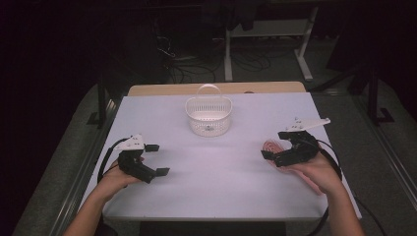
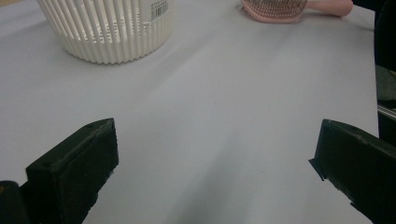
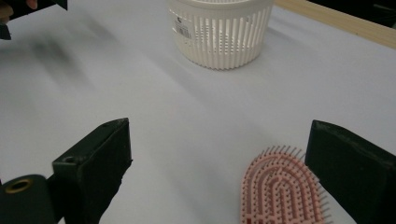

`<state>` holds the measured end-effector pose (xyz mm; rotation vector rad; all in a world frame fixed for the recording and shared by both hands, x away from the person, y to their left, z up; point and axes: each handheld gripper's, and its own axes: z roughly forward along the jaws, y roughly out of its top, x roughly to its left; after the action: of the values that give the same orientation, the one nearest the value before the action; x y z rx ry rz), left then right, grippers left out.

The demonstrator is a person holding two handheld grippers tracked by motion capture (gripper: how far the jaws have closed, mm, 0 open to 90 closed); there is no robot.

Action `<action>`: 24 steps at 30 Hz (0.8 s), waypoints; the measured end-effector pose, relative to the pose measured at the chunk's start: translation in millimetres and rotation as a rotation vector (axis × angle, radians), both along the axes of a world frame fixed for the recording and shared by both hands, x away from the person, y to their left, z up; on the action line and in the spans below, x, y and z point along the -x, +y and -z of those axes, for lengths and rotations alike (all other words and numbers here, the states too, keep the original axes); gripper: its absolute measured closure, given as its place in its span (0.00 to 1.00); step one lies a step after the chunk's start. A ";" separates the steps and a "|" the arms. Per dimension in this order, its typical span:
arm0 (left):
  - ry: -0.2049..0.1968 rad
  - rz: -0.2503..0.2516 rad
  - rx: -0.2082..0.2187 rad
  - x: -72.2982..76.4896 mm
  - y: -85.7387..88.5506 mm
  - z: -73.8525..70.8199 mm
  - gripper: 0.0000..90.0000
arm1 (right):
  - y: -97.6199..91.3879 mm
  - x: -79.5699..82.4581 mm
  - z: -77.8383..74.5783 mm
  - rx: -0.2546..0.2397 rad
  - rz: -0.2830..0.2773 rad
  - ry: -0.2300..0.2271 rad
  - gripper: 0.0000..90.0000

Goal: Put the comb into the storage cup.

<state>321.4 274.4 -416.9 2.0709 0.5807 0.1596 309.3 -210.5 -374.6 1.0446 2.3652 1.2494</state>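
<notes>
1. The right gripper (image 1: pixel 275 143), jaws wide apart and holding nothing, hovers over the pink hairbrush (image 3: pixel 281 189) near the table's (image 1: pixel 216 196) right edge.
2. The left gripper (image 1: pixel 157 160), jaws wide apart and holding nothing, sits near the left edge.
3. Bare tabletop lies between both grippers and the white basket (image 1: pixel 208 116).

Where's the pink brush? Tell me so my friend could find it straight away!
Start at the white table and find the white slatted basket near its far edge. Go toward the person's right hand; the pink hairbrush lies flat, bristles up, by the right gripper. It's the only pink thing there.
</notes>
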 end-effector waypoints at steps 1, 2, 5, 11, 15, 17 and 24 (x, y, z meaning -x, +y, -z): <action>0.001 0.001 0.000 -0.1 0.2 -0.2 0.00 | -2.0 0.2 0.1 0.006 0.003 0.001 0.07; 0.000 0.001 0.000 -0.2 0.4 -0.2 0.00 | -4.0 0.6 0.0 0.011 0.008 0.004 0.07; -0.002 -0.002 0.002 -0.5 0.9 -0.3 0.00 | -10.8 1.5 -0.7 0.018 0.021 0.009 0.06; 0.000 0.001 -0.002 -0.5 0.3 0.2 0.00 | -25.0 3.0 -2.5 0.031 0.054 0.001 0.06; 0.001 0.002 -0.002 -0.8 0.5 0.7 0.00 | -35.4 3.8 -3.0 0.033 0.082 0.002 0.06; 0.000 0.003 -0.003 -0.6 0.6 0.4 0.00 | -40.4 3.9 -3.5 0.030 0.096 0.001 0.06; 0.001 0.011 -0.005 -0.5 -1.1 1.2 0.00 | -54.4 5.1 -3.2 0.041 0.122 0.000 0.07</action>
<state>321.9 273.3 -418.1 2.0791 0.5697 0.1533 304.2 -264.9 -371.4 1.1573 2.2794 1.1522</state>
